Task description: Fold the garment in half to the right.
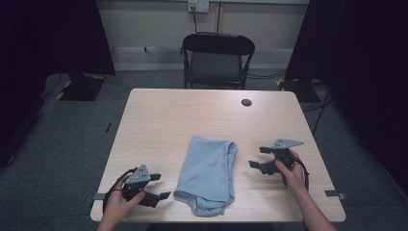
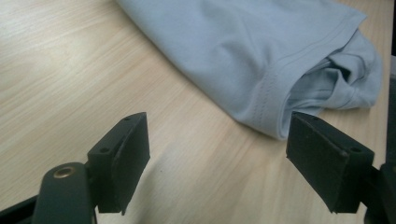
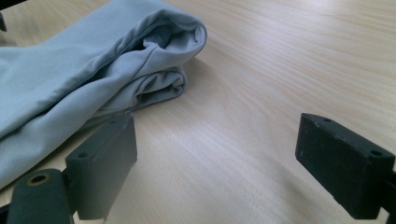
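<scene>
Folded blue cloth (image 1: 208, 174) flanked by left gripper (image 1: 161, 186) and right gripper (image 1: 257, 157); jaws wide, nothing held. Approach underway; a hem grasp is judged next.

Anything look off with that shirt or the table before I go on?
Only the shirt: its fold is loose, with the near end bunched and the far right corner puffed open. Nothing spilled or damaged; both grippers sit open beside it on the table.

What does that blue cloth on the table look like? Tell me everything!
The blue cloth is a pale blue, soft knit garment with stitched hems, folded into a long bundle. It lies flat on the wooden table, near the person's edge, between the two grippers. Its ends look rumpled, with layers tucked inside. Nothing but the table touches it.
</scene>
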The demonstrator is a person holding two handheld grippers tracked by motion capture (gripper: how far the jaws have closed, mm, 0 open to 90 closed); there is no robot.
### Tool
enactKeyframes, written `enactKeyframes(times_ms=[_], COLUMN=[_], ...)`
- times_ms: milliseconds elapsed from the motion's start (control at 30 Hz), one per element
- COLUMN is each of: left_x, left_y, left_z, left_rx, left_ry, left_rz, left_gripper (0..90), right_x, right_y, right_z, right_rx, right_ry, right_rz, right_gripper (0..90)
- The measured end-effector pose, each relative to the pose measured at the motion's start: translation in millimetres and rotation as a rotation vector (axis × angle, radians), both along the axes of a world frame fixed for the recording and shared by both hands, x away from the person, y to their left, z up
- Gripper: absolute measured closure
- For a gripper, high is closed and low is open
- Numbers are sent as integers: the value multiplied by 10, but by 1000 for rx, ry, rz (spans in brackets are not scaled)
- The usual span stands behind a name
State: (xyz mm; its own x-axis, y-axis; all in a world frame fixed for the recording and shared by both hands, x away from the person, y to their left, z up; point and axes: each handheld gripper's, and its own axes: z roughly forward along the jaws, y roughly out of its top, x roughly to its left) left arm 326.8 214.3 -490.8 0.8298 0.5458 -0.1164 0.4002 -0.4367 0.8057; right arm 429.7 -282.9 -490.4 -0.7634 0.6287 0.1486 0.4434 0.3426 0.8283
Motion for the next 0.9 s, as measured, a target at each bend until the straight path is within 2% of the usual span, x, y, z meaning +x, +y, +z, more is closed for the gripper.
enactKeyframes(times_ms=[267, 533, 767, 900], left_x=[17, 28, 34, 37], left_y=[108, 171, 223, 240], left_z=[-39, -75, -85, -88], left_rx=[5, 21, 17, 28], left_ry=[-6, -6, -3, -1], left_rz=[30, 31, 50, 56], left_gripper=[213, 213, 213, 213], right_x=[-40, -95, -137, -153], right_y=[-99, -220, -309, -354], right_z=[6, -10, -23, -33], right_rx=[-17, -30, -48, -55], right_ry=[-6, -5, -1, 3], right_rz=[6, -7, -10, -13], right_gripper=[119, 119, 119, 119])
